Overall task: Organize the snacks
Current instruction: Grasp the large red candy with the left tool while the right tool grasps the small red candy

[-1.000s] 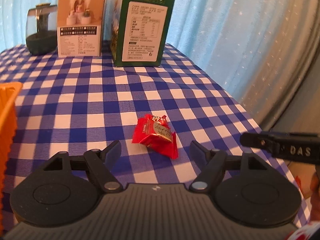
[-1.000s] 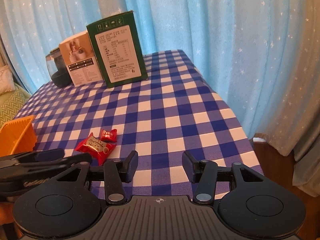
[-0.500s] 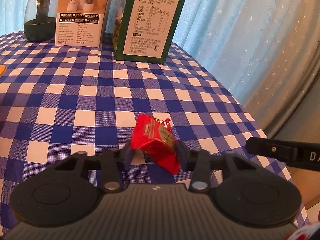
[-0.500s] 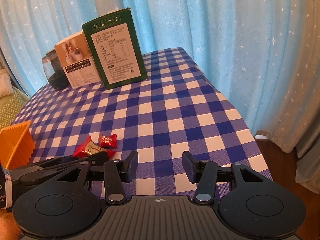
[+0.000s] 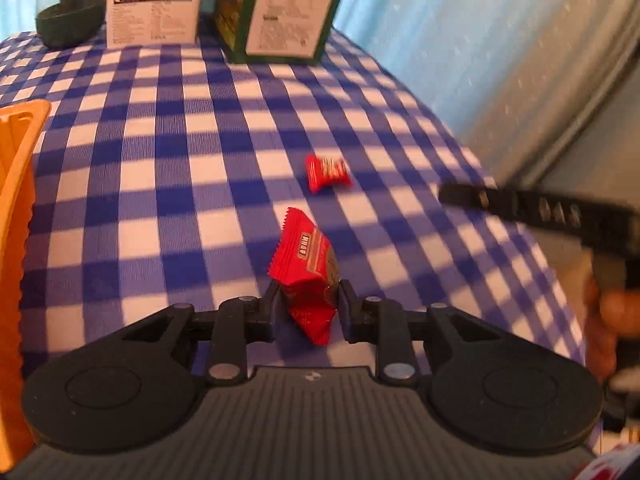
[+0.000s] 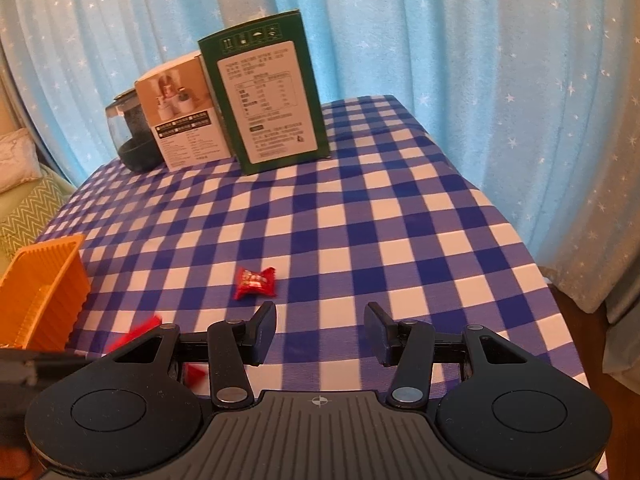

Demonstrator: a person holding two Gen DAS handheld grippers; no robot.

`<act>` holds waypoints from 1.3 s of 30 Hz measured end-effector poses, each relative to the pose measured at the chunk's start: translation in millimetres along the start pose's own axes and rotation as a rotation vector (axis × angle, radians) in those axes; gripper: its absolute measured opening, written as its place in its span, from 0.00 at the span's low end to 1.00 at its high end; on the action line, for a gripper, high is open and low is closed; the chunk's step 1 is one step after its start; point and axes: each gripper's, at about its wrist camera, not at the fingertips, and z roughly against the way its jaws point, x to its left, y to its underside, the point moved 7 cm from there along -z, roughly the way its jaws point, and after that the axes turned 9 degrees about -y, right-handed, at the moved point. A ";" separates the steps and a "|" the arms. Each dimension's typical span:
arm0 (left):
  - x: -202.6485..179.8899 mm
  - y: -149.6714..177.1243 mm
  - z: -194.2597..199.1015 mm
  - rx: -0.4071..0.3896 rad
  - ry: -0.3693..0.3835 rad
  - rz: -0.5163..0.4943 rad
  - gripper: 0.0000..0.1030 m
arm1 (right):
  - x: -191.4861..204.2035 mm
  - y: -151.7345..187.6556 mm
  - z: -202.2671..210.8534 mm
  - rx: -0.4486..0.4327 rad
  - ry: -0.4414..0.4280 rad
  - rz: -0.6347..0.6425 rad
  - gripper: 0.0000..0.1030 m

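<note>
Between the closing left tongs [image 5: 307, 310], a pinched red snack packet [image 5: 306, 268].

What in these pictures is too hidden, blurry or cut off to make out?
- Orange basket: left wrist view, cut by the picture's left edge; contents unseen.
- Larger red snack packet in the closing left gripper: print blurred.
- Small red candy: right wrist view, label too small.
- Green box: left wrist view, top cut off.
</note>
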 end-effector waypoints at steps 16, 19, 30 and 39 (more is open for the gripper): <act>11.3 10.1 22.7 -0.162 -0.092 0.110 0.48 | 10.5 0.1 -4.3 0.006 -0.007 0.028 0.48; 8.3 1.7 17.2 -0.187 -0.060 0.120 0.48 | 13.7 -0.6 -4.1 0.002 -0.015 0.032 0.48; 1.7 -2.3 -6.0 -0.155 -0.169 -0.020 0.40 | 13.6 -1.8 -5.1 0.003 -0.019 0.024 0.48; 3.6 -3.6 17.1 -0.156 -0.170 -0.072 0.19 | 16.3 -1.9 -6.7 -0.002 -0.034 0.018 0.48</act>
